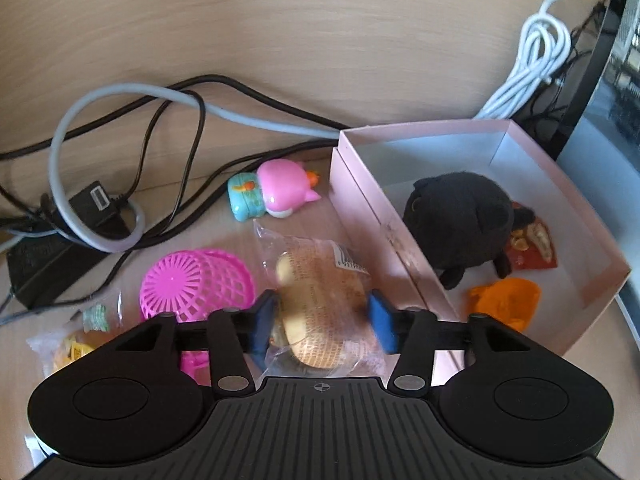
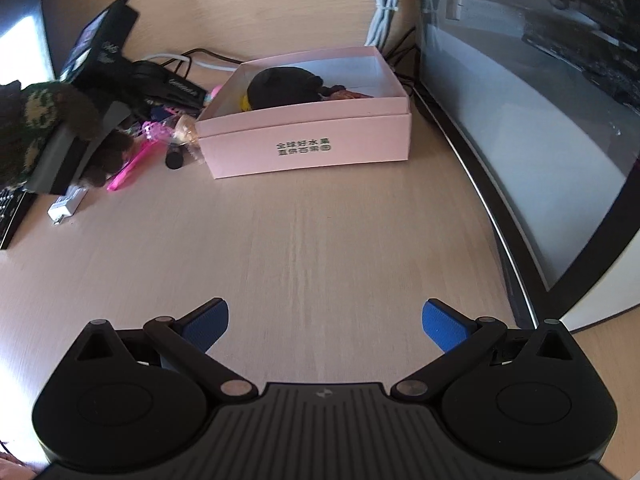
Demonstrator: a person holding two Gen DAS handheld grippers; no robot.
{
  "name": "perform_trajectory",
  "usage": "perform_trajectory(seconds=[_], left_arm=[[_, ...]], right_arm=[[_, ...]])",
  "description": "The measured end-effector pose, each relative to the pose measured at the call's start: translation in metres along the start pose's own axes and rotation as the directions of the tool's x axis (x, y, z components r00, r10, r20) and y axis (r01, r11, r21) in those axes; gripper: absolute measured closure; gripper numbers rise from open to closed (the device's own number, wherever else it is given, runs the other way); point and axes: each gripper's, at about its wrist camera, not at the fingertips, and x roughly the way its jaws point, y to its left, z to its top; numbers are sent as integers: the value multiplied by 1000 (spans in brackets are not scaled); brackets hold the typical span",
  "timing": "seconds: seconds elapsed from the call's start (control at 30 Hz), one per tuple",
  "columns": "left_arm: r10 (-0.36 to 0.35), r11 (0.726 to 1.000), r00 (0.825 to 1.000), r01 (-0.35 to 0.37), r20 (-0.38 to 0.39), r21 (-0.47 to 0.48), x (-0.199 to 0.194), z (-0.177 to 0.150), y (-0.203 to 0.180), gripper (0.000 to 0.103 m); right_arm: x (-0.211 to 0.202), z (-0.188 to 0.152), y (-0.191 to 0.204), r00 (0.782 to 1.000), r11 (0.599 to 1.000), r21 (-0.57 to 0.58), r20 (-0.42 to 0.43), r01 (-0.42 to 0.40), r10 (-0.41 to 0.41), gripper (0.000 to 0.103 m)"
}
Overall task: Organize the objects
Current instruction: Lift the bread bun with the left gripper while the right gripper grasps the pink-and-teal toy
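My left tongs (image 1: 326, 322) straddle a bagged bread roll (image 1: 320, 304) on the desk (image 1: 280, 40), pads spread just beside it, not pinching. The pink box (image 1: 560, 200) sits at two o'clock, holding a black plush (image 1: 460, 220). My right tongs (image 2: 325, 326) gape wide, empty.

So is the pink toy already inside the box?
No, the pink toy lies on the desk just outside the box, beside its left wall.

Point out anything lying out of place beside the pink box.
A pink-and-blue toy figure lies tipped on its side on the desk just left of the pink box, and a pink plastic basket lies overturned nearby. Tangled cables sprawl behind them.
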Motion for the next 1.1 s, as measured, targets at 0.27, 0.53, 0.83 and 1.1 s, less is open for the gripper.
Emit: perform_trajectory(seconds=[0.27,0.53,0.83,1.1], left_arm=[[-72,989,995,81,75,-123,-84,-60,19,69],[-24,962,995,49,95,-268,-171,-168,63,69],[59,893,988,11,141,-449,-233,-246,123,69],[48,877,989,26,142,-481,-248,-268,146,69]], right_arm=[[5,35,17,997,997,-67,66,-42,46,0],[46,164,92,964,966,-213,190,-144,186,0],[207,257,210,999,945,-324,29,50,-43,23],[263,243,230,961,845,-469,32,257,-274,49]])
